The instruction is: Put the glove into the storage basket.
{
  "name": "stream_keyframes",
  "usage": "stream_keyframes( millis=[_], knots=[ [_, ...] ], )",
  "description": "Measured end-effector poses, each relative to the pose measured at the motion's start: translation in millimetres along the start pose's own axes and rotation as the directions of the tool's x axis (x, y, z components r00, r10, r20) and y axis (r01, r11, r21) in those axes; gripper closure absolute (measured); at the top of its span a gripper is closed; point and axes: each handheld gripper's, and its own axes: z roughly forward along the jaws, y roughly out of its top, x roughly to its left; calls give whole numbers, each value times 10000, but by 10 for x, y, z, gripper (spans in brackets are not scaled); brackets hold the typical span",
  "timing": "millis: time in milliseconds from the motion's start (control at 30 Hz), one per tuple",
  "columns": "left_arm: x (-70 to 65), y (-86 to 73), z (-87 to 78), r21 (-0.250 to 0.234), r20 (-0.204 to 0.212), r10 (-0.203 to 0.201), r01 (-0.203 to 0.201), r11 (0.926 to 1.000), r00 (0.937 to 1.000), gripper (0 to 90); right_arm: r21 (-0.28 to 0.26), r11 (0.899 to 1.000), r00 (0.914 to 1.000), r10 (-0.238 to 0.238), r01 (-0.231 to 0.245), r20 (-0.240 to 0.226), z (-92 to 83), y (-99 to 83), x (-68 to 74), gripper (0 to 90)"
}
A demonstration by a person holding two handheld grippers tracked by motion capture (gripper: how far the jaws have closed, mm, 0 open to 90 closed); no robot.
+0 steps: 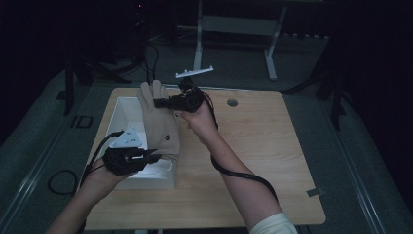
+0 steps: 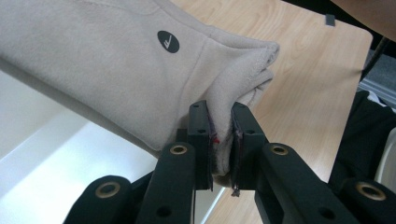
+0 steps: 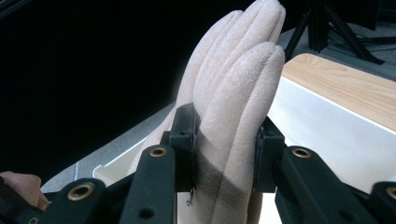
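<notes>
Glove (image 1: pixel 158 127) is hanging stretched above the white bin (image 1: pixel 127 108) at the desk's left edge. You are clamping its cuff with the left gripper (image 1: pixel 152 156) and pinching its fingers with the right gripper (image 1: pixel 160 103), keeping it taut, likely for lowering into the bin.

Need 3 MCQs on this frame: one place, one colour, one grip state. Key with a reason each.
1. Over what does the glove hang?
A. white bin
B. bare floor
C. a chair

2. What colour is the glove?
A. red
B. beige
C. blue

3. Where does the left gripper grip the glove?
A. fingertips
B. thumb
C. cuff edge

Key:
1 A, the high view shows it held above the bin on the wooden table.
2 B, pale beige fleece in each view.
3 C, its jaws pinch the folded cuff; the right gripper clamps the finger end.
</notes>
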Motion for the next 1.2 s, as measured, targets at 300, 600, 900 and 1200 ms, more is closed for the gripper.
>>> stream_keyframes(
  millis=[300, 600, 900, 1200],
  knots=[
    [160, -211, -63, 283, -350, -499, 509, 9983, 9981, 814, 131, 9992, 9992, 379, -377, -157, 336, -35, -50, 680],
    [248, -433, 45, 559, -427, -930, 953, 9939, 9948, 814, 586, 9967, 9984, 566, -561, -77, 584, -165, -138, 680],
    [279, -646, 257, 806, -499, -1282, 1319, 9880, 9905, 813, 1342, 9894, 9984, 534, -555, 191, 758, -309, -248, 679],
    [294, -844, 384, 886, -580, -1608, 1655, 9822, 9853, 813, 1925, 9809, 9985, 206, -299, 501, 902, -432, -263, 678]
  ],
)
